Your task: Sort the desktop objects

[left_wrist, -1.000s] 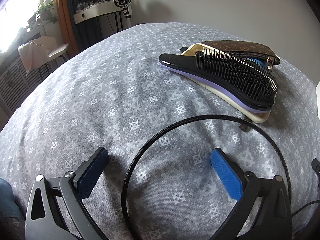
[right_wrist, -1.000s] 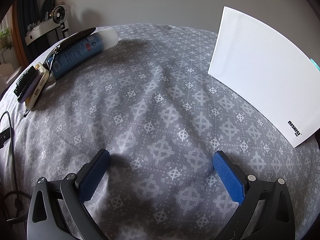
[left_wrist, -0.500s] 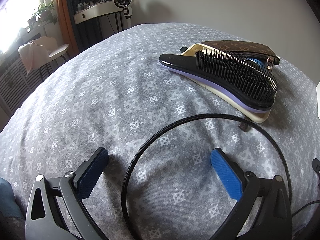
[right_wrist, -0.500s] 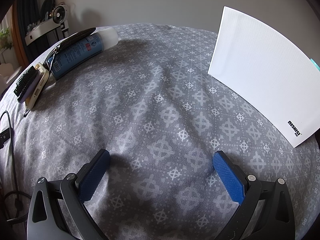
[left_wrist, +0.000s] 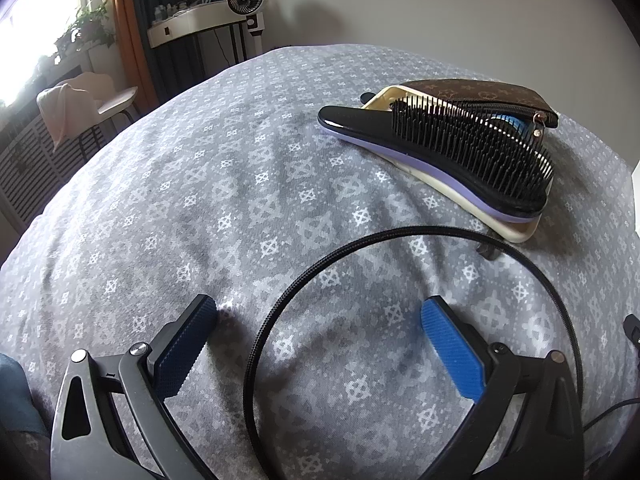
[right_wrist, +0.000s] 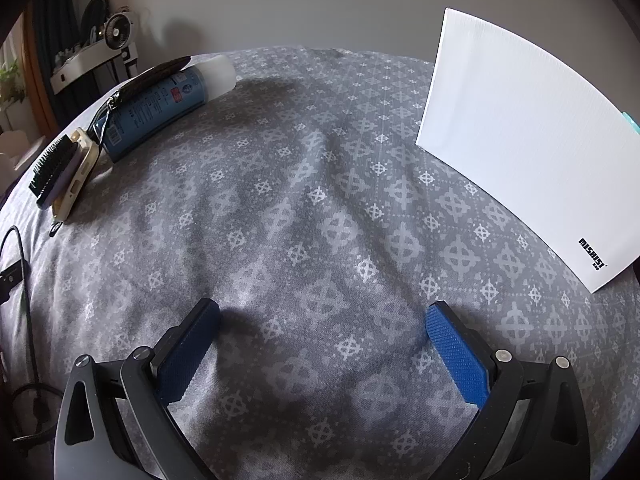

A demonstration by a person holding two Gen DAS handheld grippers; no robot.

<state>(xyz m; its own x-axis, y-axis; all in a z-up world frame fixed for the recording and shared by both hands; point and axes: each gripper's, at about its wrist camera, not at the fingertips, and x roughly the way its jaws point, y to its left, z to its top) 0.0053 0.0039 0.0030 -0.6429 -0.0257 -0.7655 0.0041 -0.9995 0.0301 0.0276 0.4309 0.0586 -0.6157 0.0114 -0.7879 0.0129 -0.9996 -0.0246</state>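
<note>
While both grippers gape, hairbrush point(left_wrist: 460, 152) sits atop phone point(left_wrist: 516, 229).

The right gripper point(right_wrist: 322, 322) hangs with jaws spread over the grey patterned cloth point(right_wrist: 320, 208). Left of the white box point(right_wrist: 520, 152), well apart, lie a blue bottle point(right_wrist: 160, 108) and a hairbrush point(right_wrist: 52, 172).

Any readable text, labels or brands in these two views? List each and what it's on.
"MISHISI": black print at the lower corner of the white board; the smaller mark under it is too small to read.
Blue bottle: label print and barcode, too blurred to read.
Brown pouch: monogram pattern only, no legible letters.
</note>
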